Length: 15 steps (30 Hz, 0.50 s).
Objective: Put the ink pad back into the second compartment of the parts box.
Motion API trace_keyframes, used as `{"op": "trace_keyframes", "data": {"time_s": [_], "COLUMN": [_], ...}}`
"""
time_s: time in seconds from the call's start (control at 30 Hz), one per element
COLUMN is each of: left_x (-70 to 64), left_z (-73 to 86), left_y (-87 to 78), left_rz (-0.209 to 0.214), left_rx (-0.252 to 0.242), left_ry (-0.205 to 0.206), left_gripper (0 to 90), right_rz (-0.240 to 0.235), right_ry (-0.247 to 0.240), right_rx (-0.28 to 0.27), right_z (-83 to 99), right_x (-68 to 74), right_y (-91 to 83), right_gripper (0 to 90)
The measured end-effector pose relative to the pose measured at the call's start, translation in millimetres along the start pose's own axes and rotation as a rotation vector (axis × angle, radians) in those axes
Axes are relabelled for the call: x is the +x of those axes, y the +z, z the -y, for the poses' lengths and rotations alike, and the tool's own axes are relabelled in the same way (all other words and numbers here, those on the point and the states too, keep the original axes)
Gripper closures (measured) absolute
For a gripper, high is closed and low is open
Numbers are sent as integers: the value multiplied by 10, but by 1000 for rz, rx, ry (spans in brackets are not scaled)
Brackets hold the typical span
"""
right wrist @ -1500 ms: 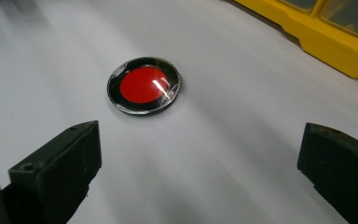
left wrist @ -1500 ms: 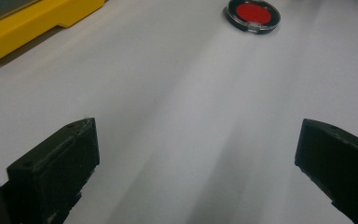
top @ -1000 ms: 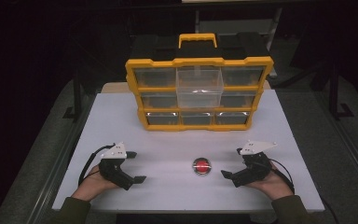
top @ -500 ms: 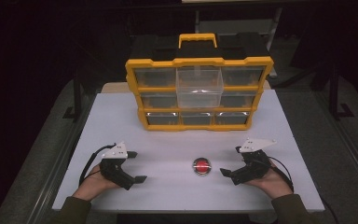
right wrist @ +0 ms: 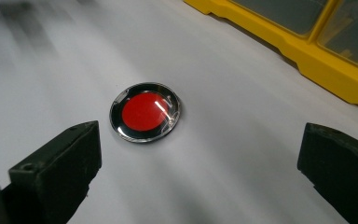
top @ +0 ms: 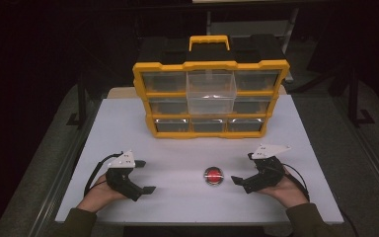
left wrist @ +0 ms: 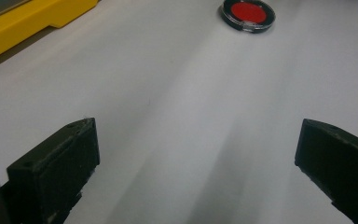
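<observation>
Right gripper view: red disc (right wrist: 146, 113) lies ahead of the wide-open right gripper (right wrist: 200, 172); being flat, it may be skidded across the counter (right wrist: 242, 116).

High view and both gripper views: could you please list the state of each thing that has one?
Left gripper: open, empty, low over the table.
Right gripper: open, empty, pointed at the disc.
Red disc: flat on the table, untouched.
Organizer: upright; top middle drawer pulled out, the others shut.
</observation>
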<state>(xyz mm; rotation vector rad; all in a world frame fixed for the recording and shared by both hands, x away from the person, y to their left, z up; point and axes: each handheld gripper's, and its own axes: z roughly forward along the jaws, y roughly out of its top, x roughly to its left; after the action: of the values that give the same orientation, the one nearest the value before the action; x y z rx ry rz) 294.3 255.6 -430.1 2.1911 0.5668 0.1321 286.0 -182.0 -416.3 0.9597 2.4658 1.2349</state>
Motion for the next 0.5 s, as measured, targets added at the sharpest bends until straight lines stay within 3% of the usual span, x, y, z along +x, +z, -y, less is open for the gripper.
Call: {"op": "trace_keyframes", "data": {"time_s": [0.5], "left_x": [-9], "left_z": [0], "left_y": [8], "left_rz": [7], "left_rx": [-1], "left_ry": [4], "left_gripper": [0], "right_rz": [-11], "right_ry": [-5], "right_rx": [-3], "right_z": [-75], "right_x": [-11], "right_y": [52], "right_gripper": [0]}}
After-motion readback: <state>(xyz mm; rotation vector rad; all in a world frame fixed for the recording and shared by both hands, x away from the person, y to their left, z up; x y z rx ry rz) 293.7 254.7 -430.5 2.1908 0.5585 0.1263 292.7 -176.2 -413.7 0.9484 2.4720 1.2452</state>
